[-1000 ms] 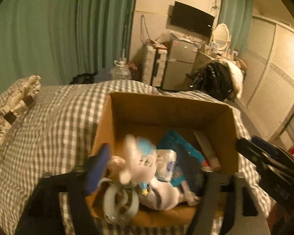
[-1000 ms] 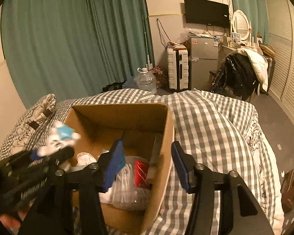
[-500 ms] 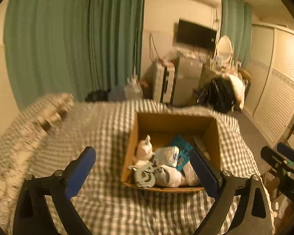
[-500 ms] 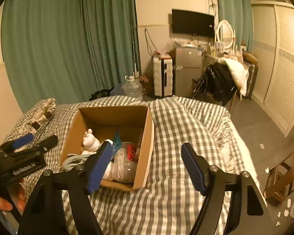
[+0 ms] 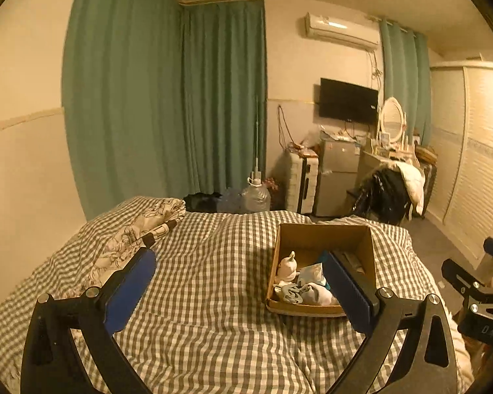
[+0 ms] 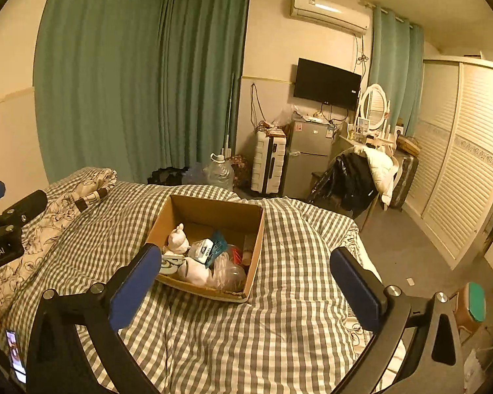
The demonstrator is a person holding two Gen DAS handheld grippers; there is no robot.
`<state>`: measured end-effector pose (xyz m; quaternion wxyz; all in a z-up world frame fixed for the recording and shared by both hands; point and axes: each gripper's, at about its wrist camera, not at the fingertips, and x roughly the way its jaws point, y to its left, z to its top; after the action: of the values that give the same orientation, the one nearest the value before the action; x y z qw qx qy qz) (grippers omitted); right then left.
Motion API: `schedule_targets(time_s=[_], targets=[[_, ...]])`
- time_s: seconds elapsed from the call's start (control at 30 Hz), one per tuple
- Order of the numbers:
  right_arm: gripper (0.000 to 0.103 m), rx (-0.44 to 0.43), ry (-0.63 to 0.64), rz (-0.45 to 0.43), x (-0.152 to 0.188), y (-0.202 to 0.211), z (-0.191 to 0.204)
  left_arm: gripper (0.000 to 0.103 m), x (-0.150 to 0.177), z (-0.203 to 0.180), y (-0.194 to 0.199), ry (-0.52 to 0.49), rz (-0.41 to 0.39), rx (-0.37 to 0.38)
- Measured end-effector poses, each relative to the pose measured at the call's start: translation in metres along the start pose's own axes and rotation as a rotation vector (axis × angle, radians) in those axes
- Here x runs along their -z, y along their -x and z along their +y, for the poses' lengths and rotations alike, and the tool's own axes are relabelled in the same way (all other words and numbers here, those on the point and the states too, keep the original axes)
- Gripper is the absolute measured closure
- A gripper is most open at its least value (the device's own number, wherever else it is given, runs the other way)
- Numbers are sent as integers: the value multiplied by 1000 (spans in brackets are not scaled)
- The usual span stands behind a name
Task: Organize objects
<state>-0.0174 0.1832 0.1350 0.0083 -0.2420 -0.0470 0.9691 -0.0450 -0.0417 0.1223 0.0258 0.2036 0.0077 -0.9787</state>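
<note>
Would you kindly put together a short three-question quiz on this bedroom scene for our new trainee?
1. True or false: the left gripper holds the white plush toy.
2. Where does the cardboard box sit? A) on the checked duvet B) on the floor C) on the fridge
3. In a word, how do the fingers of the right gripper stand?

Key: 1. False; it is open and empty, and the toy sits in the box. 2. A. 3. Open, with nothing between them.
</note>
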Motion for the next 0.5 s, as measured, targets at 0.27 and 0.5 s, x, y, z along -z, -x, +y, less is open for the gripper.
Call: schedule_targets(time_s=[0.27, 0.5], targets=[[0, -9, -28, -32, 20, -10, 0, 0, 32, -22, -30, 18, 6, 41], [0, 52, -34, -103, 46, -42, -8, 0, 75, -43, -59, 5, 33, 36]])
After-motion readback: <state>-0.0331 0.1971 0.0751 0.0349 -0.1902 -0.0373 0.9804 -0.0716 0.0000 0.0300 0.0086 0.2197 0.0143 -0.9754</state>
